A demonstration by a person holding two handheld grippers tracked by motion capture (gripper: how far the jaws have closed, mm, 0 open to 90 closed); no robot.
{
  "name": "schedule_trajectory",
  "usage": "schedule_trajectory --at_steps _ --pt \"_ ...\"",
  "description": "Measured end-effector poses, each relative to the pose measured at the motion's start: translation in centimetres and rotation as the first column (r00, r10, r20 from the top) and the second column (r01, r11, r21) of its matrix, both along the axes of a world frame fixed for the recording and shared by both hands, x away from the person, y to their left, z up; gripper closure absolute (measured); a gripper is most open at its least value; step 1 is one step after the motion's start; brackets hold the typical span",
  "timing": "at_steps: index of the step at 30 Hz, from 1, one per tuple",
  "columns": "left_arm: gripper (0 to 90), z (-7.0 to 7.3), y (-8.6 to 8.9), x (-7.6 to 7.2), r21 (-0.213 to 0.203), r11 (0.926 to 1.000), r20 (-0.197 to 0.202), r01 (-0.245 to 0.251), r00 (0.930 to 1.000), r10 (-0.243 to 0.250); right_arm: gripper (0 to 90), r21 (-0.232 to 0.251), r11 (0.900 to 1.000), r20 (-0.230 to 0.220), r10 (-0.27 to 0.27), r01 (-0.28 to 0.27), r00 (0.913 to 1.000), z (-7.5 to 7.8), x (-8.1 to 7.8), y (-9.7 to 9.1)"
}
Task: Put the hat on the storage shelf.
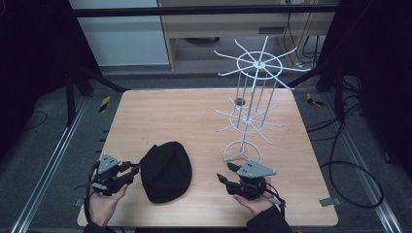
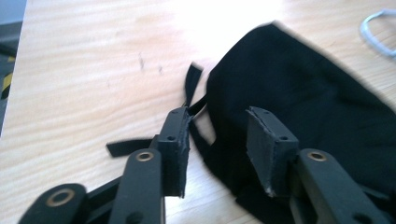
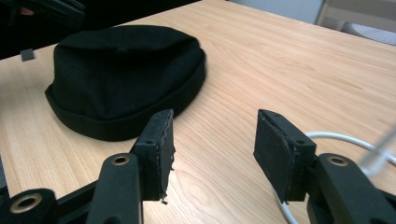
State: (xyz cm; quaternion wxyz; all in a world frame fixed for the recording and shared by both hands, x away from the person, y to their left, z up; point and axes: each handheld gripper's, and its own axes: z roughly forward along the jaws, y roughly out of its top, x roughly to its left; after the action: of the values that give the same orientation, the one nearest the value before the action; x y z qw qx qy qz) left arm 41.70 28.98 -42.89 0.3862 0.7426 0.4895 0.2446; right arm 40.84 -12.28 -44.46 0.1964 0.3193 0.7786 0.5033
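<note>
While the black cap [image 1: 165, 171] lies flat on the wooden table [image 1: 165, 116], low and left of centre in the high view, its long axis runs from the frame's bottom up toward the top, leaning slightly right. Crown faces up; its straps [image 2: 192, 84] trail at the left edge. Left gripper [image 1: 130, 171] sits just left of the cap, jaws parted, nothing pinched. Right gripper [image 1: 224, 180] sits to the cap's right, near but apart, jaws wide and empty. White wire rack [image 1: 252, 97] stands upper right. No readable writing.
</note>
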Motion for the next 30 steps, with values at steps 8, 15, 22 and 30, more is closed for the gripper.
schedule_trajectory --at_steps 8,15,22,30 --pt "49.8 2.2 -2.9 -0.3 0.011 0.9977 0.04 0.067 0.9969 -0.067 45.3 -0.002 0.9962 -0.015 -0.087 0.087 0.9961 -0.3 -0.5 -3.6" --pt "46.3 2.1 -5.5 0.4 0.069 0.992 0.003 0.106 0.9943 -0.106 42.4 -0.005 0.9866 -0.023 -0.163 0.163 0.9863 -0.6 -0.7 -6.3" --pt "45.6 1.2 -7.4 1.9 0.101 0.9859 -0.059 0.134 0.99 -0.128 40.8 -0.039 0.9738 -0.045 -0.226 0.224 0.9732 -1.2 -0.5 -8.1" --pt "41.6 -0.9 -8.2 3.2 0.142 0.9787 -0.124 0.148 0.9836 -0.131 39.3 -0.066 0.9654 -0.069 -0.257 0.252 0.964 -1.8 -0.2 -8.9"
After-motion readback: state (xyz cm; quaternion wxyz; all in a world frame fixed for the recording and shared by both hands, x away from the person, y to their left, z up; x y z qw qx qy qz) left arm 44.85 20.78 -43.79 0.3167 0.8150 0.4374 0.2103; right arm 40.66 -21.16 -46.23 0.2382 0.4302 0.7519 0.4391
